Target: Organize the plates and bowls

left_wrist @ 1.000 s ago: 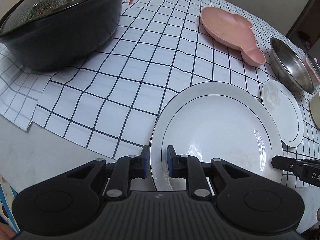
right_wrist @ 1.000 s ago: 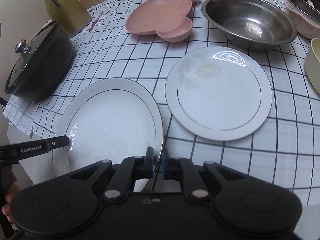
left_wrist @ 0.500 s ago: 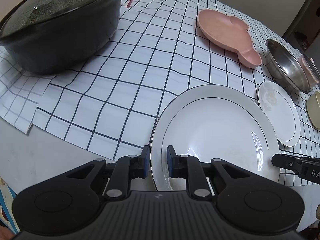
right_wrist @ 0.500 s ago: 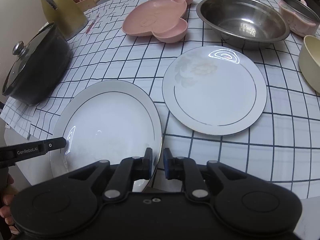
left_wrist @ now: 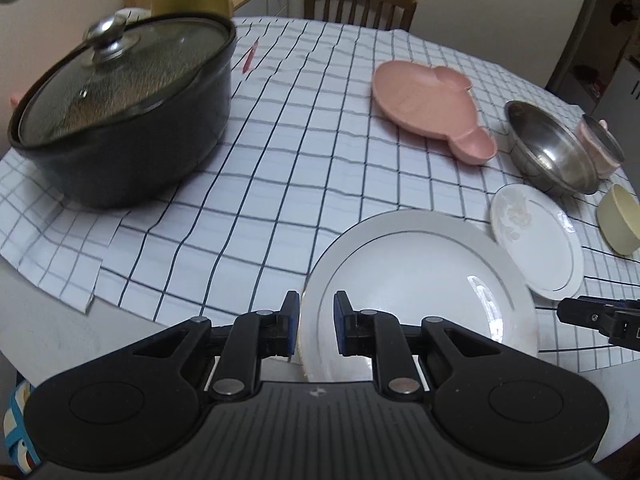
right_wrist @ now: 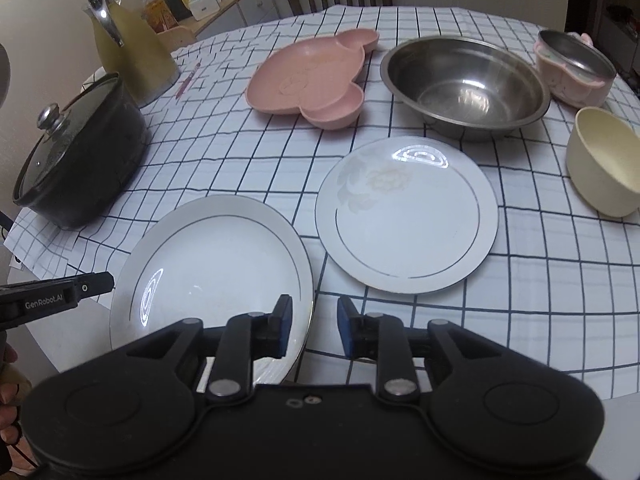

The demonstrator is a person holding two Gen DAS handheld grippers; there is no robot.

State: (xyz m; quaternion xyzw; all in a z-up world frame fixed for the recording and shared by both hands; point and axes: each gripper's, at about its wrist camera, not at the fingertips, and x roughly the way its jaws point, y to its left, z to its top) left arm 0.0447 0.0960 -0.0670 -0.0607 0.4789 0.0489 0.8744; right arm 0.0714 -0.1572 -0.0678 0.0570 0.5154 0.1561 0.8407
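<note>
Left wrist view: left gripper [left_wrist: 316, 326] low at bottom centre, fingers parted astride the rim of the big white plate [left_wrist: 420, 292], not clamping. Right gripper [right_wrist: 314, 330] comes in level at bottom centre, spread wide, one pad over that plate's edge, the flowered plate [right_wrist: 406, 216] just beyond.

Left hand-held gripper [left_wrist: 316, 328] with jaws parted astride the near rim of a large white plate [left_wrist: 420, 292], smaller floral plate [left_wrist: 536, 240] just beyond, lidded black pot [left_wrist: 124, 120] at left, pink divided dish [left_wrist: 432, 112], steel bowl [left_wrist: 548, 148], checked cloth [left_wrist: 280, 184] over the bench.
</note>
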